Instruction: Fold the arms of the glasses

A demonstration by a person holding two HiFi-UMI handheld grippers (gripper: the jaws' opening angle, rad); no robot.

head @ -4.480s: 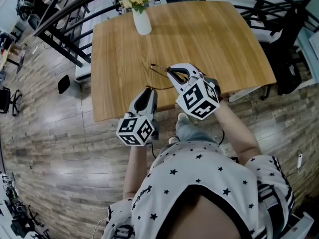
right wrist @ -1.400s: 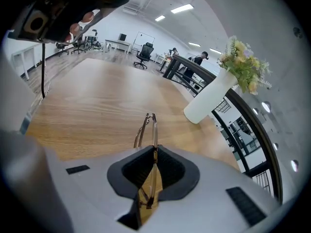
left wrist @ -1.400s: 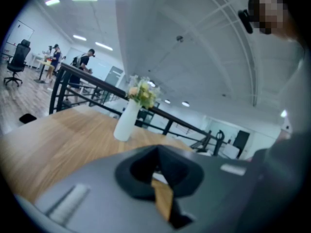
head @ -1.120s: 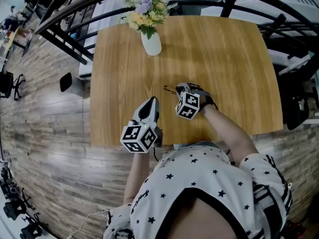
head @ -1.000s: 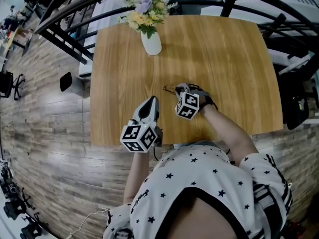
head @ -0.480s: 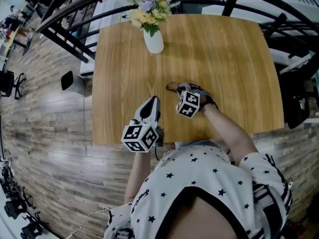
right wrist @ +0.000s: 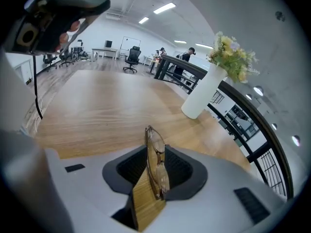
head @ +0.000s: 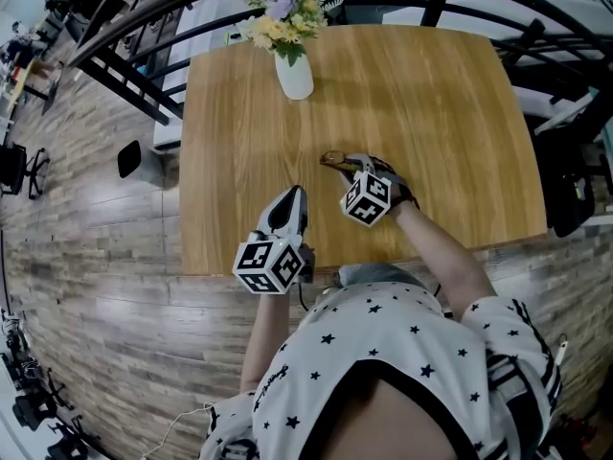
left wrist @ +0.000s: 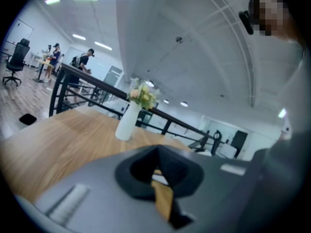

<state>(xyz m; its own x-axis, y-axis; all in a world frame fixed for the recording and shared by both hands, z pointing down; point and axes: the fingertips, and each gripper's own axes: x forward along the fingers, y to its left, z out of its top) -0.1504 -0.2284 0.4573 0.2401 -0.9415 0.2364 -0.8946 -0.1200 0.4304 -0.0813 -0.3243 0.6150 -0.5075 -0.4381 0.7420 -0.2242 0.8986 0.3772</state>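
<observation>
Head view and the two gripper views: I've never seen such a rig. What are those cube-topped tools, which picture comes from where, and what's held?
A person holds a two-jaw gripper in each hand; the patterned cubes are part of them. The head view looks down from the person's head; the other two come from cameras riding on the grippers. On the wooden table stands a white vase of flowers. The right gripper is shut on a pair of glasses; the left gripper is shut and empty.
</observation>
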